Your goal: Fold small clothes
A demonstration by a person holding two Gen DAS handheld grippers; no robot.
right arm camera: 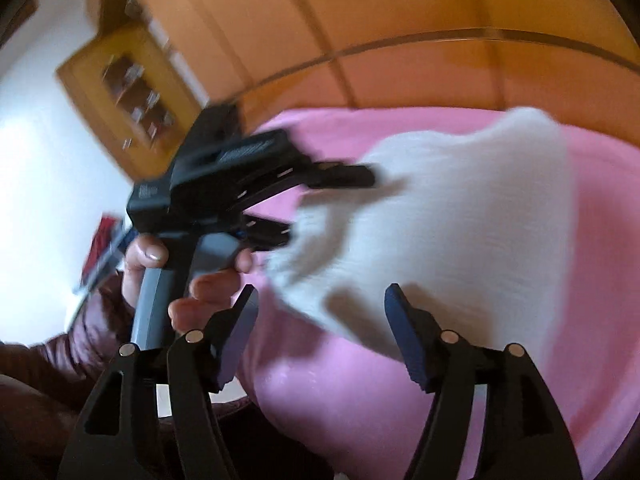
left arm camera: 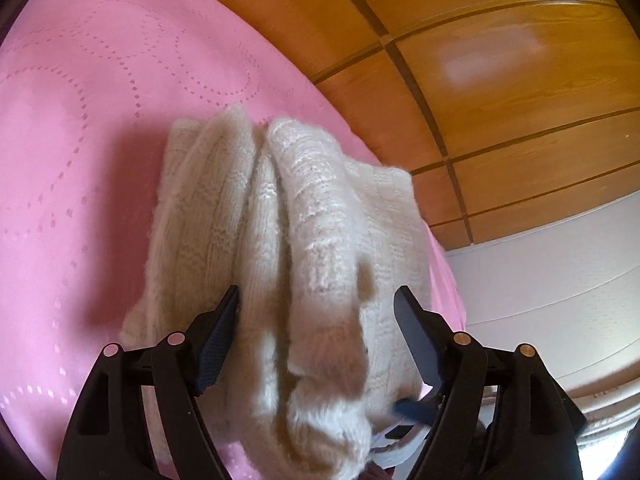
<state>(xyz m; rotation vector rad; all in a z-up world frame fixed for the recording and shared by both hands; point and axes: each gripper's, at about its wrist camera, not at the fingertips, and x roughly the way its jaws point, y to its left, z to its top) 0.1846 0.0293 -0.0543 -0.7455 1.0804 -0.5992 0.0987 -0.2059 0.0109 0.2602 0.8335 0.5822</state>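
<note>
With the white knit garment (left arm camera: 280, 248) already bunched into thick folds on the pink bedspread (left arm camera: 80, 140), you look well into the fold, though its edges lie uneven and want squaring. Your left tongs (left arm camera: 316, 312) stand spread with the knit between them, pads not pressing, and your right tongs (right arm camera: 320, 316) are spread and empty just short of its near edge

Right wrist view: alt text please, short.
A white fuzzy knit garment lies on a pink bedspread, blurred by motion. The right tool hangs open and empty in front of it; the left tool, hand-held, reaches in from the left.
</note>
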